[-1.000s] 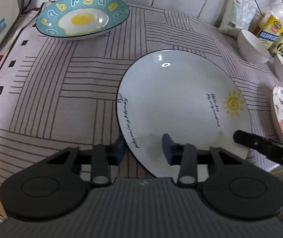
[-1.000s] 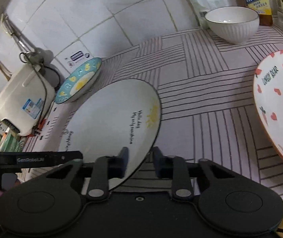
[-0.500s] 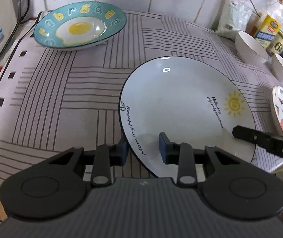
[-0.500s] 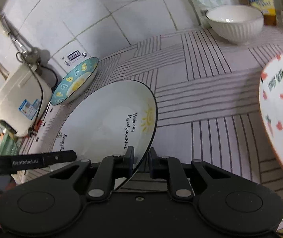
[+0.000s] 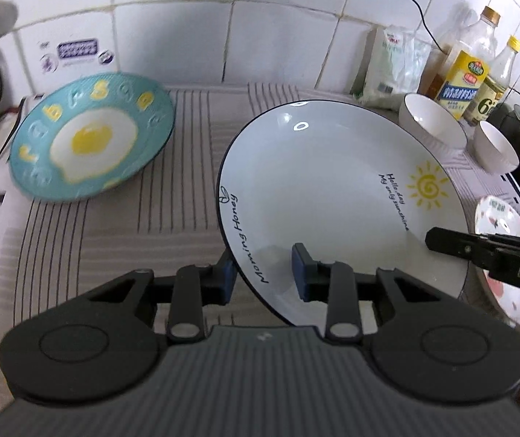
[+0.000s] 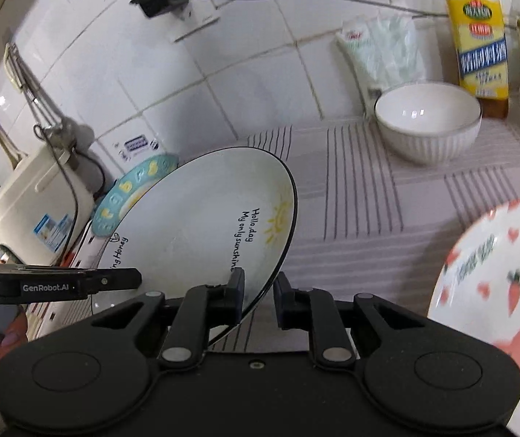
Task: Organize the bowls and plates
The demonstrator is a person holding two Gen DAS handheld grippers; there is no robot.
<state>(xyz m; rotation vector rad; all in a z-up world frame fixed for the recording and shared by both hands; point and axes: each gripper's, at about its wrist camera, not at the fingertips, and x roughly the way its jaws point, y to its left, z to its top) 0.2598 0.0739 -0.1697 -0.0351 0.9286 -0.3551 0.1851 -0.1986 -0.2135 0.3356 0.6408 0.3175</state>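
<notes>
Holding the white plate (image 5: 332, 196) by opposite rims, tilted above the desk (image 5: 187, 167): left gripper (image 5: 263, 273) jaws straddling the near-left rim, right gripper (image 6: 258, 291) jaws narrowed on the sun side. Likely stiff, glazed, slippery, breakable; best gripped at the rim. Empty bowl (image 6: 427, 120) ahead; blue egg plate (image 5: 90, 138) ahead-left, empty.

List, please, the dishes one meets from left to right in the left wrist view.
Blue egg plate → white sun plate, its rim between the fingers of the left gripper → larger white bowl → smaller white bowl → strawberry plate at the right edge.
</notes>
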